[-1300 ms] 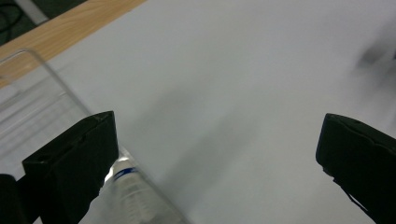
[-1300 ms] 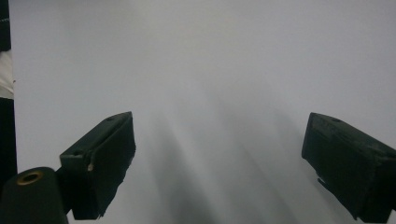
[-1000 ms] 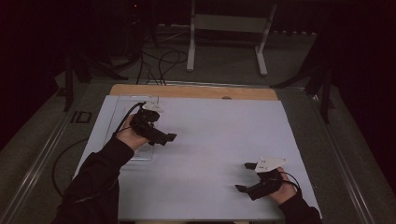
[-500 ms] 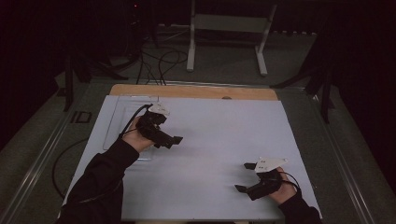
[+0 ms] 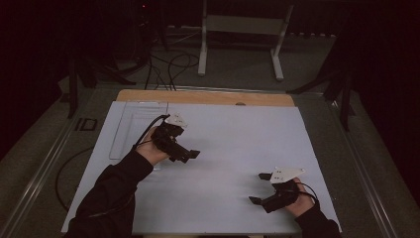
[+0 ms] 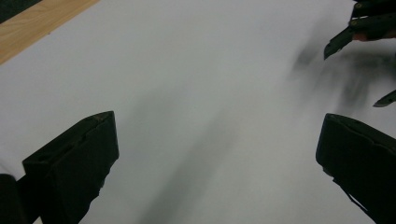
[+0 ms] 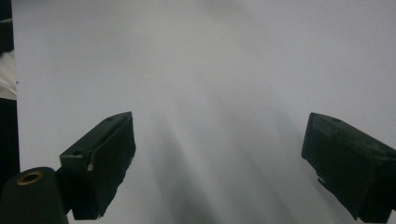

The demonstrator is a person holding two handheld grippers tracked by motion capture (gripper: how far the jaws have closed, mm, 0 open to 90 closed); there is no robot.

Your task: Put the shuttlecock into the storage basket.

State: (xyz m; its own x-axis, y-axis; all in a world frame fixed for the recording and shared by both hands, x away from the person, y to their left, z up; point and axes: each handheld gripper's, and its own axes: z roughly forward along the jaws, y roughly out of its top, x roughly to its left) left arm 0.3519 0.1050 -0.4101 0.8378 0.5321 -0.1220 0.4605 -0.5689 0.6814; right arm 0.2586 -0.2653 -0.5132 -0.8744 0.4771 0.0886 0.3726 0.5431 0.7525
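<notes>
My left gripper [image 5: 188, 155] hovers over the white sheet [image 5: 233, 144] left of the table's middle, its jaws pointing right. In the left gripper view its jaws [image 6: 219, 140] stand wide apart with only bare sheet between them. Near the front right edge, my right gripper [image 5: 260, 188] rests low and points left. It is open too, and nothing lies between its jaws [image 7: 219, 149]. The right gripper's jaw tips [image 6: 345, 39] also appear at the top right of the left gripper view.
A clear flat tray [image 5: 138, 126] lies on the sheet at the back left. A wooden board edge [image 5: 205, 96] runs along the table's far side. Beyond it on the floor stand a white metal frame [image 5: 240, 27] and loose cables [image 5: 168, 64].
My left gripper has moved right, away from the clear tray and toward the table's middle. The right gripper has stayed in place.
</notes>
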